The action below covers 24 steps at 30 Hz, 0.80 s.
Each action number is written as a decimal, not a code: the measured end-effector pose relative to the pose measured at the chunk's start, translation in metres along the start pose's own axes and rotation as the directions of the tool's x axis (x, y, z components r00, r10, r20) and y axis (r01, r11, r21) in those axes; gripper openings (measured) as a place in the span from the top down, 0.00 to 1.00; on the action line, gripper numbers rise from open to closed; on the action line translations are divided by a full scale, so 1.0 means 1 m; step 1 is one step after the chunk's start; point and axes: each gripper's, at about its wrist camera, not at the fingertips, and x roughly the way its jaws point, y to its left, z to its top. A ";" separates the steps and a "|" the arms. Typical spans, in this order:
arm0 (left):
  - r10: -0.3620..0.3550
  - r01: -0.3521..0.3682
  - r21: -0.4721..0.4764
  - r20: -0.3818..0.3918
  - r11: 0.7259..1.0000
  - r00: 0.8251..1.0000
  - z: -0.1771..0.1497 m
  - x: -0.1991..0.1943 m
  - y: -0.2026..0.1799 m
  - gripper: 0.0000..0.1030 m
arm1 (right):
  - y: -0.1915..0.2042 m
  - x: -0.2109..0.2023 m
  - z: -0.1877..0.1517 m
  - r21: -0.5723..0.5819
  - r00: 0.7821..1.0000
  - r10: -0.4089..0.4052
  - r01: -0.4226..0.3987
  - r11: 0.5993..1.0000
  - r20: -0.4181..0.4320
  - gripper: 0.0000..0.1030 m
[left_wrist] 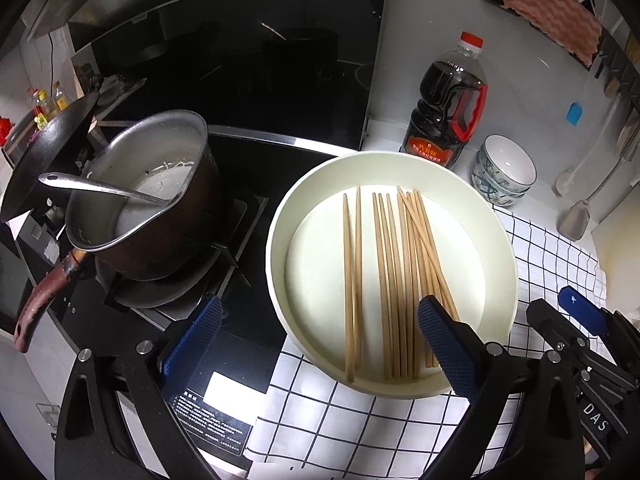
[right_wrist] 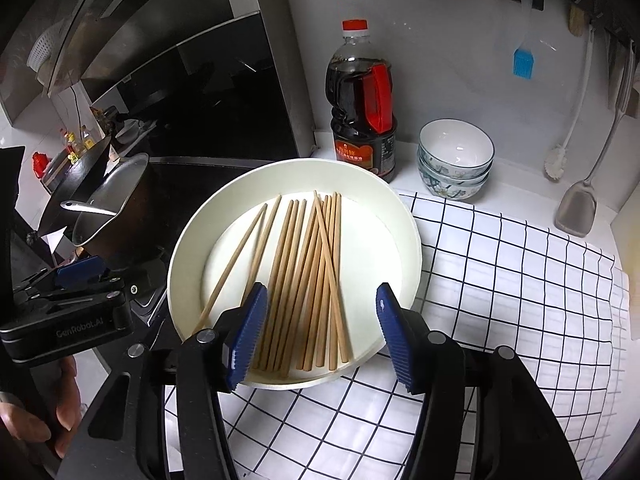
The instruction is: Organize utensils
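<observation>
Several wooden chopsticks (left_wrist: 392, 280) (right_wrist: 304, 272) lie loose and roughly side by side in a wide white bowl (left_wrist: 276, 240) (right_wrist: 412, 248), one crossing the others at a slant. The bowl rests on a checked cloth, partly over the stove's edge. My left gripper (left_wrist: 320, 308) stands wide open above the bowl's near side, its left finger over the black stove top and its right finger over the chopstick ends. My right gripper (right_wrist: 322, 294) is open above the near ends of the chopsticks, and its pads touch none of them. A hand (right_wrist: 36, 412) holds the left gripper.
A dark pot (left_wrist: 144, 200) with a metal ladle sits on the burner left of the bowl. Behind the bowl are a soy sauce bottle (right_wrist: 362, 104) and stacked patterned bowls (right_wrist: 456, 160). A metal spatula (right_wrist: 576, 208) and brushes hang on the right wall. The checked cloth (right_wrist: 500, 280) spreads rightward.
</observation>
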 end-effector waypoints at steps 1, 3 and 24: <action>0.000 0.000 0.001 0.002 1.000 1.000 0.000 -0.002 0.000 0.06 | 0.000 -0.001 0.000 0.001 1.000 -0.001 0.001 1.000 0.001 0.46; 0.001 -0.001 0.003 0.006 1.000 1.000 -0.001 -0.004 -0.001 0.06 | 0.001 -0.003 -0.001 0.001 1.000 -0.001 0.001 1.000 0.002 0.46; 0.017 -0.017 -0.001 0.040 1.000 0.999 -0.005 -0.019 0.000 0.06 | 0.000 -0.015 -0.007 0.002 1.000 0.004 -0.004 1.000 0.016 0.43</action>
